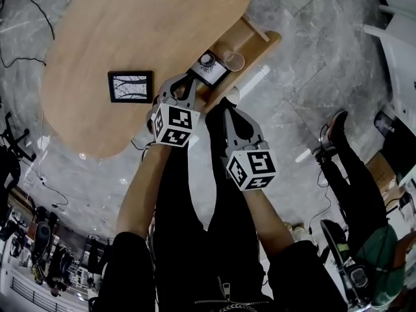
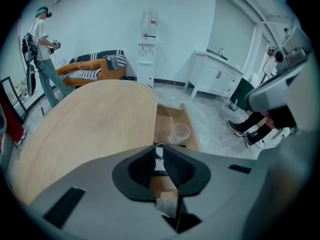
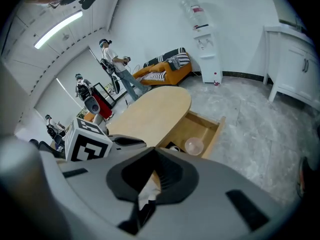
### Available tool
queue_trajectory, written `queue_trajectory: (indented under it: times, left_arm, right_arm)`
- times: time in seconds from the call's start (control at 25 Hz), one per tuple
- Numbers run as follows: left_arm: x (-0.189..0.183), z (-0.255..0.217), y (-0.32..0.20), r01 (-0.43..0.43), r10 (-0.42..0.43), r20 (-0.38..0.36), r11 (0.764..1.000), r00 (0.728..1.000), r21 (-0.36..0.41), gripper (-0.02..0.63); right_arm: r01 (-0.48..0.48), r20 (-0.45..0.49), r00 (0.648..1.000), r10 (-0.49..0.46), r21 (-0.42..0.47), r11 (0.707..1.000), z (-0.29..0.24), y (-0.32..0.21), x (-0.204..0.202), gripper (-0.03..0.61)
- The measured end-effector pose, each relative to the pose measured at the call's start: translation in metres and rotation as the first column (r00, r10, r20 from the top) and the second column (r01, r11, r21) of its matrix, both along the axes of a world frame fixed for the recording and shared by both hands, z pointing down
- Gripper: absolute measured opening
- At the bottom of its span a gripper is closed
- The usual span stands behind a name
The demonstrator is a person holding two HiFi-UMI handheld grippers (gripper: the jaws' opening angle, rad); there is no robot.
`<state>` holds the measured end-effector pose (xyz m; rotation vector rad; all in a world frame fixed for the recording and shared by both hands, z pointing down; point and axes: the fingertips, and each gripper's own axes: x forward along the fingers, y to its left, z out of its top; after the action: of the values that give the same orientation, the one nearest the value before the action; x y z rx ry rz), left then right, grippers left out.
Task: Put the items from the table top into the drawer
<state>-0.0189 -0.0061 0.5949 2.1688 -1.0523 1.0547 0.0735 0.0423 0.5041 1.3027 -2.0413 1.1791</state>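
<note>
A drawer (image 1: 262,39) stands pulled out from the right side of the oval wooden table (image 1: 143,25). In it lie a black-framed picture (image 1: 209,67) and a clear plastic cup (image 1: 234,60); both also show in the right gripper view, picture (image 3: 173,148) and cup (image 3: 194,145). A second framed picture (image 1: 130,86) lies flat on the table top. My left gripper (image 1: 185,78) hangs just short of the drawer's near end, its jaws a narrow gap apart with nothing between them. My right gripper (image 1: 231,98) hovers over the floor beside the drawer, shut and empty.
A seated person's legs (image 1: 351,174) are on the floor to the right. Cables (image 1: 39,12) trail on the floor left of the table. Beyond the table stand a water dispenser (image 2: 147,49), a white cabinet (image 2: 215,76), a sofa (image 2: 90,69) and a standing person (image 2: 42,44).
</note>
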Motion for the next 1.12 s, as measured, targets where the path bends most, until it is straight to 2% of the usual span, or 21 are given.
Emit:
queue_trajectory:
  times: [0.28,0.56,0.88,1.12]
  left_arm:
    - [-0.069,0.003,0.011,0.129,-0.132,0.093,0.991,0.987,0.037,0.138]
    - [-0.123,0.027,0.032,0.205,-0.198,0.152,0.978,0.968,-0.032,0.144]
    - [-0.134,0.049,0.05,0.225,-0.205,0.151,0.966,0.967,-0.131,0.135]
    - [-0.137,0.054,0.051,0.24,-0.218,0.147,0.959,0.965,-0.15,0.098]
  right_arm:
    - [0.048,0.0,0.999,-0.048,0.002,0.999,-0.003,0.003,-0.03,0.009]
    - [0.081,-0.005,0.997,-0.081,-0.009,0.997,0.001,0.007,-0.051,0.008]
    - [0.103,-0.015,0.995,-0.103,-0.023,0.994,0.005,0.011,-0.063,0.008]
    - [0.101,-0.011,0.995,-0.102,-0.032,0.994,0.009,0.008,-0.064,0.009]
